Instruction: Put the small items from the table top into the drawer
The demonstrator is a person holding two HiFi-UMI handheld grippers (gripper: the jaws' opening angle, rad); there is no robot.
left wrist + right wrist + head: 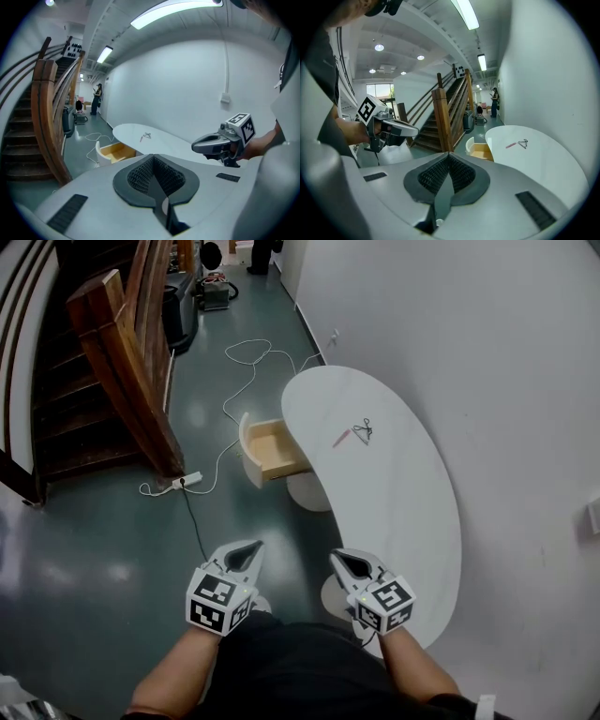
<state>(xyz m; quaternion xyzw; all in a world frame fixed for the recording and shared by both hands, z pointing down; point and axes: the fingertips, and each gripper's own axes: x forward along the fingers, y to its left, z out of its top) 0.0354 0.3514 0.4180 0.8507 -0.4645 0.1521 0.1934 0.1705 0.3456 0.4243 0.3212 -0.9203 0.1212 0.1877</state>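
A white kidney-shaped table (pixel 394 493) stands ahead of me. On its far part lie a small pink stick (pixel 341 438) and a black wiry item (pixel 363 430). An open wooden drawer (pixel 272 448) sticks out of the table's left side. My left gripper (pixel 246 554) and right gripper (pixel 347 563) hang side by side near my body, far from the items, both shut with nothing held. The left gripper view shows its jaws (pixel 153 161) together, with the drawer (pixel 115 151) and the items (pixel 146 136) beyond. In the right gripper view the pads (pixel 436 176) meet, and the pink stick (pixel 510 145) lies on the table.
A wooden staircase (pixel 122 362) rises on the left. A white power strip (pixel 187 480) and its cable (pixel 239 381) lie on the green floor near the drawer. A white wall (pixel 487 352) runs along the table's right. A person (pixel 97 98) stands far down the corridor.
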